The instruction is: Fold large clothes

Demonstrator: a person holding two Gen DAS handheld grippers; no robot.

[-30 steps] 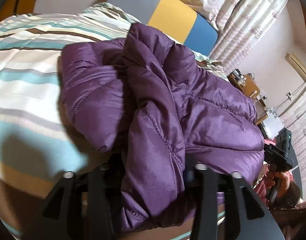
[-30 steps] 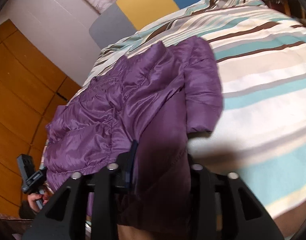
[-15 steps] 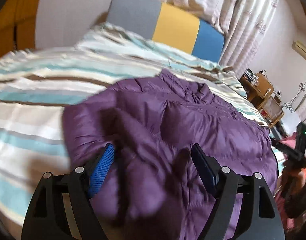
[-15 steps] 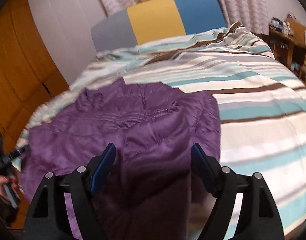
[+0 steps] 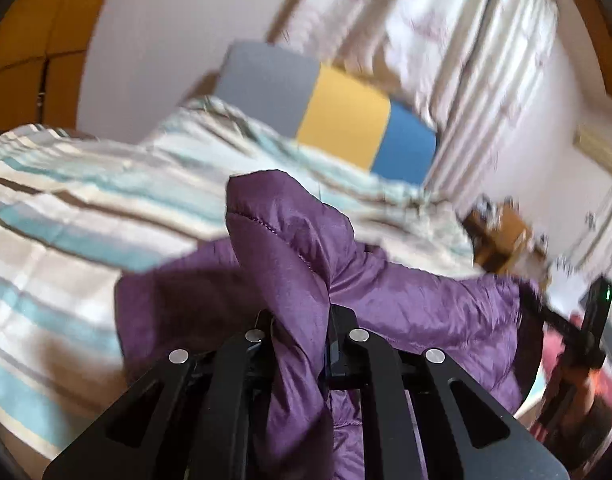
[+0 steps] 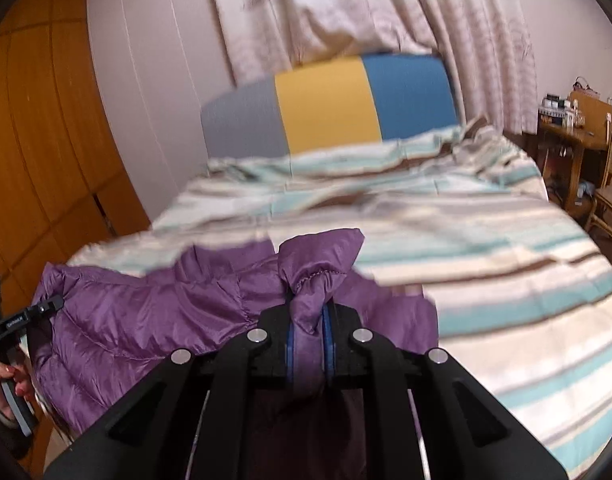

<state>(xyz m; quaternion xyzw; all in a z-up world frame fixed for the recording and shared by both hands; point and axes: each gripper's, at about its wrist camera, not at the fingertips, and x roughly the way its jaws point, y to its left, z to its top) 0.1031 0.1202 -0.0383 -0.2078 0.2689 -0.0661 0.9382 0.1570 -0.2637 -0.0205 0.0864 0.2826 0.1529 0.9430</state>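
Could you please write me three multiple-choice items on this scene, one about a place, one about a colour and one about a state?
1. Where does the bulk of the purple jacket lie?
A. on the striped bed cover
B. on the wooden desk
C. on the floor

2. Which colours make up the headboard?
A. red, white, black
B. grey, yellow, blue
C. green, orange, pink

3. How does the right gripper stand?
A. wide open above the bed
B. shut on nothing
C. shut on a bunch of the jacket

Answers:
1. A, the jacket spreads over the striped cover near the bed's near edge.
2. B, three panels run grey, yellow and blue in the right wrist view.
3. C, purple cloth is pinched between its blue pads; the left gripper likewise clamps a fold of the jacket.
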